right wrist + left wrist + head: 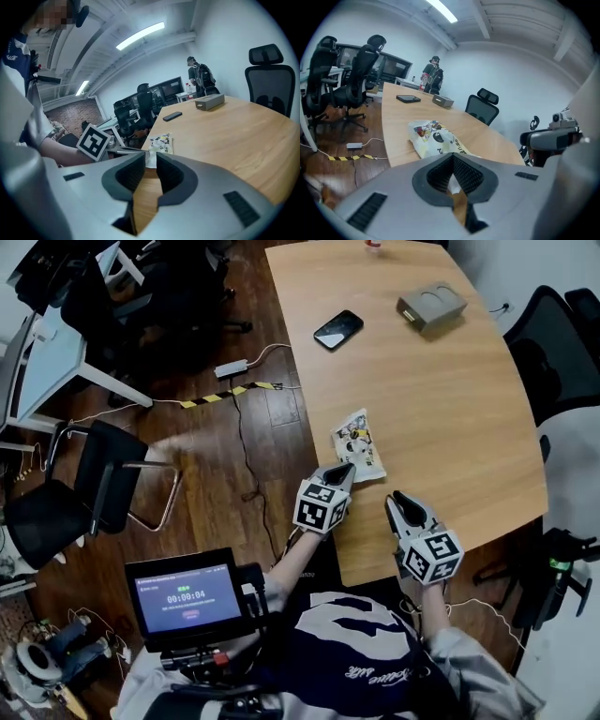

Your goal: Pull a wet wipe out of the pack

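Note:
The wet wipe pack (pixel 357 442), white with a printed cartoon, lies flat near the left edge of the wooden table (pixel 450 418). My left gripper (pixel 345 470) sits at the pack's near end with its tips met; whether they pinch anything I cannot tell. In the left gripper view the pack (pixel 433 138) lies just beyond the shut tips (pixel 453 157). My right gripper (pixel 398 498) hovers over bare wood to the right, apart from the pack. In the right gripper view its jaws (pixel 151 157) stand a narrow gap apart, empty, with the pack (pixel 161 142) ahead.
A black phone (pixel 338 329) and a grey box (pixel 431 307) lie at the table's far end. Office chairs (pixel 89 488) and a floor cable (pixel 225 395) are on the left, another chair (pixel 562 343) on the right. A timer screen (pixel 187 596) hangs at my chest.

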Action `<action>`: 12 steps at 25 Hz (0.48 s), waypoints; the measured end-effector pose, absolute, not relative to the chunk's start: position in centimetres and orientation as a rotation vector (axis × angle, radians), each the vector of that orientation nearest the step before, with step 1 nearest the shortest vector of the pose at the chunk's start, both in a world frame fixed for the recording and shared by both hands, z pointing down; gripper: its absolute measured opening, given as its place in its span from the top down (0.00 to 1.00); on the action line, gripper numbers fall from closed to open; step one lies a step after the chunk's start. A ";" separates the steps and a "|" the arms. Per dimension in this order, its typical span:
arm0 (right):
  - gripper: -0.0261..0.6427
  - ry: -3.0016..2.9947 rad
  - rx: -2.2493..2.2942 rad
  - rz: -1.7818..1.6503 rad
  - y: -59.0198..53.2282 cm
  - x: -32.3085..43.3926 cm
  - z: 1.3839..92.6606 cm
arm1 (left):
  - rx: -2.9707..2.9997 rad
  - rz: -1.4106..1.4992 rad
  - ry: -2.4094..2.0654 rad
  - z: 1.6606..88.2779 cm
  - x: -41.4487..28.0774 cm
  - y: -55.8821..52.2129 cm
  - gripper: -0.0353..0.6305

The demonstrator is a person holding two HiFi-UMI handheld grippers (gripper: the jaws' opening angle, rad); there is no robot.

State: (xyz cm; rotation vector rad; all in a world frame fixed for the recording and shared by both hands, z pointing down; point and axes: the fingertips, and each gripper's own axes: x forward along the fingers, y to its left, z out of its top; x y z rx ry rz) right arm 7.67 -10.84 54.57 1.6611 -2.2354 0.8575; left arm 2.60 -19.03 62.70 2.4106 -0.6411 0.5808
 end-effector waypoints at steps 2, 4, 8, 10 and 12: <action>0.86 -2.250 1.608 0.819 -12.8 8.2 54.8 | 2.412 0.609 -0.684 63.0 2.6 -19.1 0.94; 0.86 -2.254 1.552 0.759 -14.7 8.6 55.3 | 2.431 0.646 -0.718 63.2 2.7 -19.0 0.94; 0.83 -2.258 1.379 0.631 -18.0 7.6 57.3 | 2.437 0.688 -0.754 63.5 2.6 -19.0 0.94; 0.83 -2.253 1.298 0.557 -19.1 6.8 58.3 | 2.436 0.709 -0.766 63.5 2.6 -18.8 0.94; 0.83 -2.242 1.248 0.489 -19.7 6.4 58.8 | 2.443 0.731 -0.778 63.3 2.8 -18.3 0.94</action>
